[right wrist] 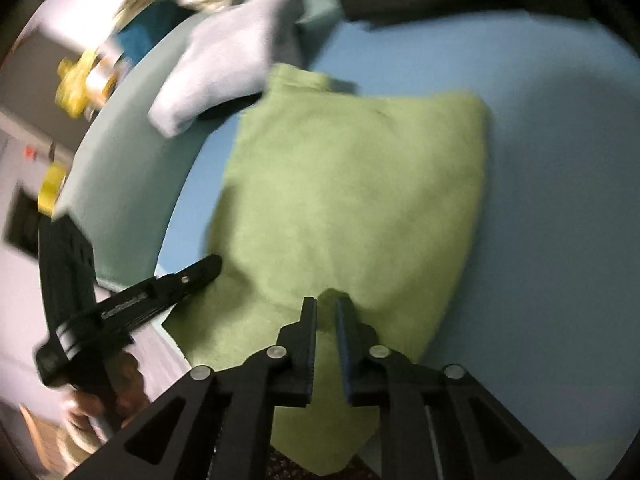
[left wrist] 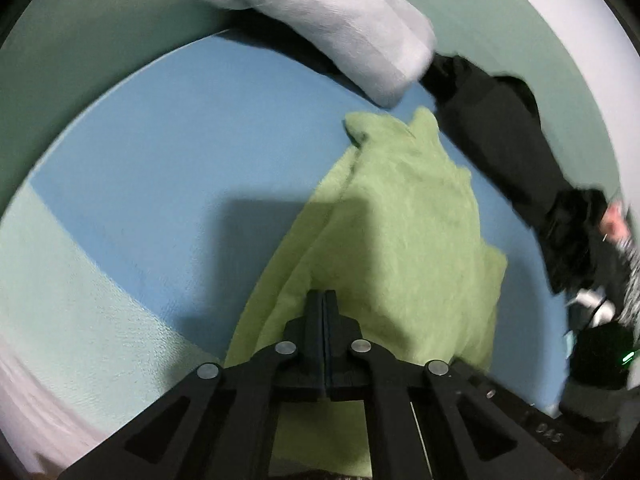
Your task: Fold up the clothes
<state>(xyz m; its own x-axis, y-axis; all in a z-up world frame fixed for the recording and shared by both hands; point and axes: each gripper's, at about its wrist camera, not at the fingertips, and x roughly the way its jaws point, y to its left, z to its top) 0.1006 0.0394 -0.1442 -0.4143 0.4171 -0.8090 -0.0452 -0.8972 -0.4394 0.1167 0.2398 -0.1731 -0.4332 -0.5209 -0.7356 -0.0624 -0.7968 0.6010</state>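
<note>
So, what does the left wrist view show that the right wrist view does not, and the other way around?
Only the left wrist view: the left claw from behind, fingers pressed together over the green cloth, and a striped sleeve at the right edge.

Only the right wrist view: the right claw with a fold of the green cloth between its fingers, the left claw from the side, and yellow objects at the left.

Both: green cloth, grey cloth, black cloth, blue surface.
</note>
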